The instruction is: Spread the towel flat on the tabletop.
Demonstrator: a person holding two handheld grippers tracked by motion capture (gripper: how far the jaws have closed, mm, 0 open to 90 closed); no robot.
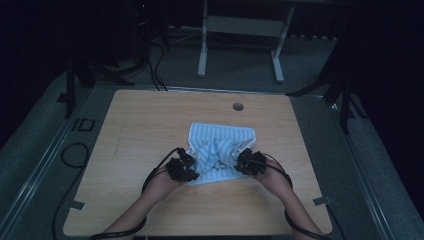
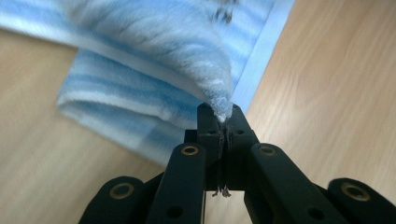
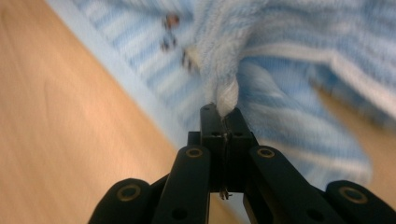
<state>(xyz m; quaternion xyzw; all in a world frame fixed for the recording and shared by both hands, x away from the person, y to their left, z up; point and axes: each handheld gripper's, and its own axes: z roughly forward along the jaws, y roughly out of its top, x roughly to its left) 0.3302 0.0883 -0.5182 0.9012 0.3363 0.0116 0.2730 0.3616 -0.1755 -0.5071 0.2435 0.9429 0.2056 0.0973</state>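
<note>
— Where is the towel?

— The blue striped towel (image 1: 222, 152) lies on the wooden table (image 1: 150, 130), just on my side of the round hole (image 1: 238, 106) in the tabletop, its near half bunched up.

— And your jaws?

— My left gripper (image 2: 219, 122) is pinched tight on one corner of the towel (image 2: 154, 70), lifted off the wood. My right gripper (image 3: 223, 120) is clamped on another corner of the towel (image 3: 289, 70). Both sit at the towel's near edge, far from the hole.
</note>
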